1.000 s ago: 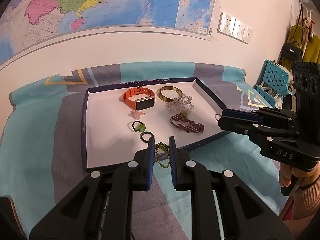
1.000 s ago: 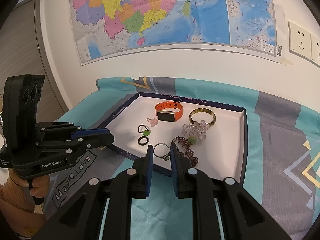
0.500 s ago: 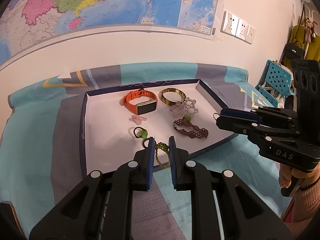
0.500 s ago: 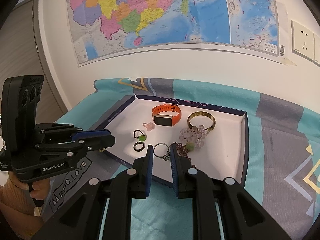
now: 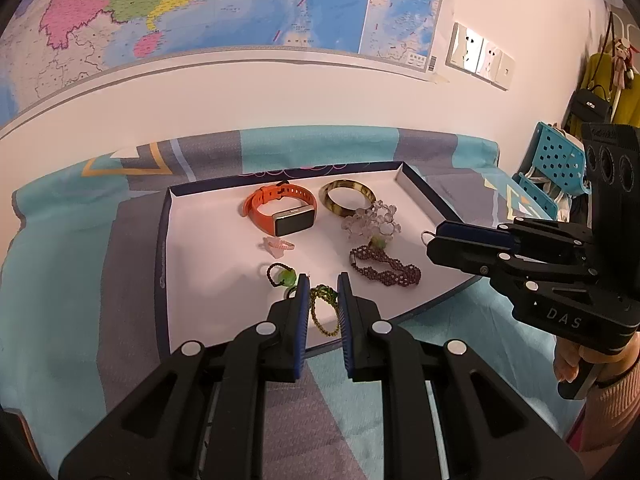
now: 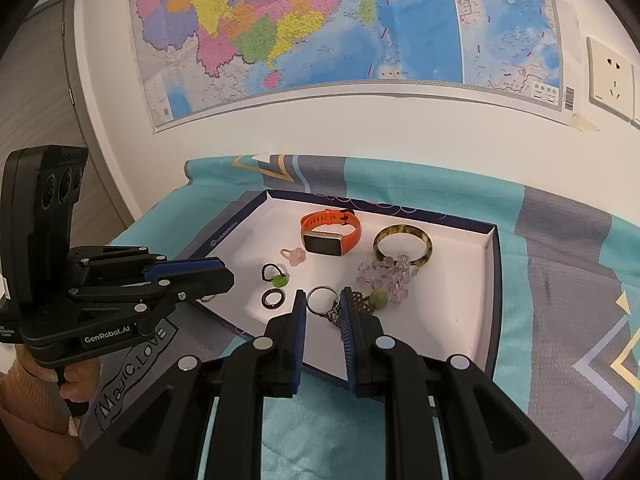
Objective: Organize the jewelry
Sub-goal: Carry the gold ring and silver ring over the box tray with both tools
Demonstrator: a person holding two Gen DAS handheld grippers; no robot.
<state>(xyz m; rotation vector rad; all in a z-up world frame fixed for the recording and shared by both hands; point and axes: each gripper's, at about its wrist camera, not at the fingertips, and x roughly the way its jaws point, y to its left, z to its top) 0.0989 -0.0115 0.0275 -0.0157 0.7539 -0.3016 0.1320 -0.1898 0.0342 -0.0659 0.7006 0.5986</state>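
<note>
A shallow white tray [image 5: 192, 264] [image 6: 452, 320] with a dark blue rim lies on the patterned cloth. In it are an orange watch [image 5: 280, 212] [image 6: 330, 234], a tortoiseshell bangle [image 5: 347, 197] [image 6: 403, 245], a clear bead bracelet [image 5: 370, 222] [image 6: 386, 276], a maroon woven bracelet [image 5: 386, 267], a pink charm [image 5: 277, 246] [image 6: 293, 255], a black cord with a green bead [image 5: 282, 276] [image 6: 276, 276] and a black ring [image 6: 273, 298]. My left gripper [image 5: 323, 290] is shut on a green beaded bracelet [image 5: 323, 308]. My right gripper [image 6: 323, 305] is shut on a silver ring [image 6: 322, 300].
The cloth [image 5: 64, 280] covers a table against a white wall with a map [image 5: 240, 0]. A blue perforated crate [image 5: 560, 160] stands at the far right. A door [image 6: 48, 100] is at the left in the right wrist view.
Both grippers have drawn back and up a little from the tray, each keeping its item. The tray looks smaller and farther in both views.
</note>
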